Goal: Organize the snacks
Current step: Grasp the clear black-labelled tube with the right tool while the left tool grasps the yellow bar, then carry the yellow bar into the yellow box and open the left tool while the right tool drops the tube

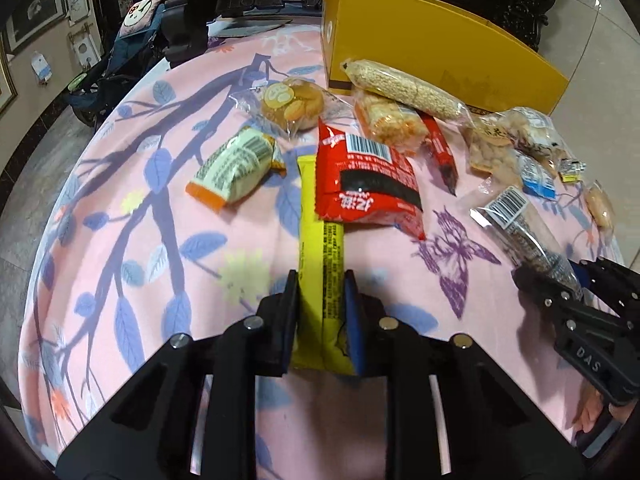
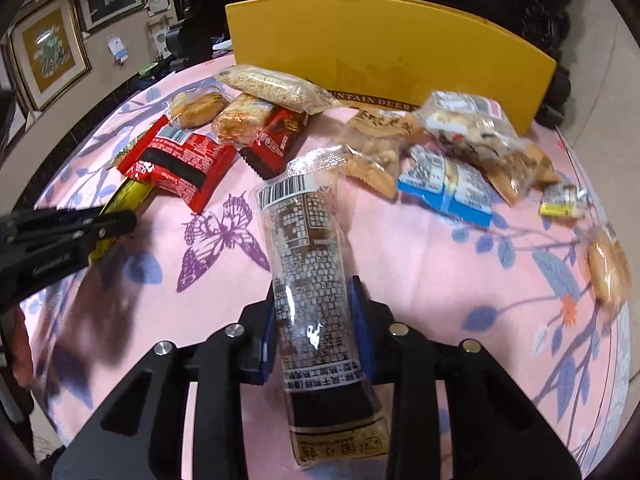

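Both grippers are busy here. The left gripper (image 1: 322, 284) has its fingers clamped on the near end of a yellow bar (image 1: 320, 256); the bar's far end is tucked under a red packet (image 1: 368, 184), which sits around the middle of the table (image 1: 120, 240); the right gripper (image 2: 316, 308) is squeezed onto a clear tube pack (image 2: 308, 276) full of dark stuff, barcode end pointing away toward the far edge; can't tell if that pack is lifted or lying on the cloth.

Everything else is loose on the pink floral cloth; a green packet (image 1: 236, 168) sits left of the red one, well apart from the left edge; a cookie (image 1: 292, 104) in clear wrap is behind it; a sesame stick (image 1: 404, 88) lies on top of a rice cracker (image 1: 388, 122), both right up against the yellow box (image 1: 432, 48) at the far edge; a dark red bar (image 2: 276, 140) pokes out beside the cracker; a blue packet (image 2: 448, 184) and some clear bags (image 2: 468, 132) of nuts or crackers pile up toward the right edge, in front of the box.
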A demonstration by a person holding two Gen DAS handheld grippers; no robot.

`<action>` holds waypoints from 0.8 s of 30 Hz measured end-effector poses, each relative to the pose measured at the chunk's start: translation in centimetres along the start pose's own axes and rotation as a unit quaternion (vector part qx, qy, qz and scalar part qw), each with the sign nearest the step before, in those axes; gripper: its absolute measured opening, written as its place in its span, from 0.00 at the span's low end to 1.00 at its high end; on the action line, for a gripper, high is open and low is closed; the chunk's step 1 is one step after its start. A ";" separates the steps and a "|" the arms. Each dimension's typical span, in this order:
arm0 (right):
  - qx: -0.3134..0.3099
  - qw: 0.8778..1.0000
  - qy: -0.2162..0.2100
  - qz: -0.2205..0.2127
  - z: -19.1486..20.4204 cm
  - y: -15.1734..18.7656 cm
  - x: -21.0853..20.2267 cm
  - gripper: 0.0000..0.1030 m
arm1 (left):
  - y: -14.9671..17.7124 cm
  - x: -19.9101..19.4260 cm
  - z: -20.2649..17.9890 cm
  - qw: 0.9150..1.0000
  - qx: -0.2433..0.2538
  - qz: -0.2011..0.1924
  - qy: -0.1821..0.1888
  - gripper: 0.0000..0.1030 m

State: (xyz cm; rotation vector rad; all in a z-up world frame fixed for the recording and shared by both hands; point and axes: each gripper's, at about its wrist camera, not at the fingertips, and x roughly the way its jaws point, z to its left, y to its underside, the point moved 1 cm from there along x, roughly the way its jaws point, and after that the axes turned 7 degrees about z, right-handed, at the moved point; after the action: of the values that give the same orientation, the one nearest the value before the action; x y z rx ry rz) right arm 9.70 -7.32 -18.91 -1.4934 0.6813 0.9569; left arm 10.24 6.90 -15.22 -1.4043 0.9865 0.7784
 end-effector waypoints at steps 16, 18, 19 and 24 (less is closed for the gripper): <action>0.048 0.997 -0.005 -0.060 -2.8 2.9 -6.3 0.31 | 4.1 -5.3 -4.8 0.998 0.041 -0.023 0.038 0.20; 0.050 0.997 -0.007 -0.066 -3.2 3.0 -6.8 0.31 | 3.7 -6.0 -5.0 0.998 0.044 -0.032 0.034 0.20; 0.052 0.996 -0.009 -0.068 -3.2 2.9 -6.9 0.31 | 3.5 -6.2 -5.0 0.998 0.042 -0.034 0.035 0.20; 0.056 0.996 -0.015 -0.070 -3.5 2.6 -6.9 0.31 | 2.1 -7.1 -5.4 0.997 0.043 -0.047 0.035 0.20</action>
State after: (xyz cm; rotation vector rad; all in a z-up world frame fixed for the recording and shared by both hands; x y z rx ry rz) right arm 4.69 -11.91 -14.32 -1.4063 0.5896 0.8200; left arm 4.88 2.46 -9.25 -1.4013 0.9884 0.6134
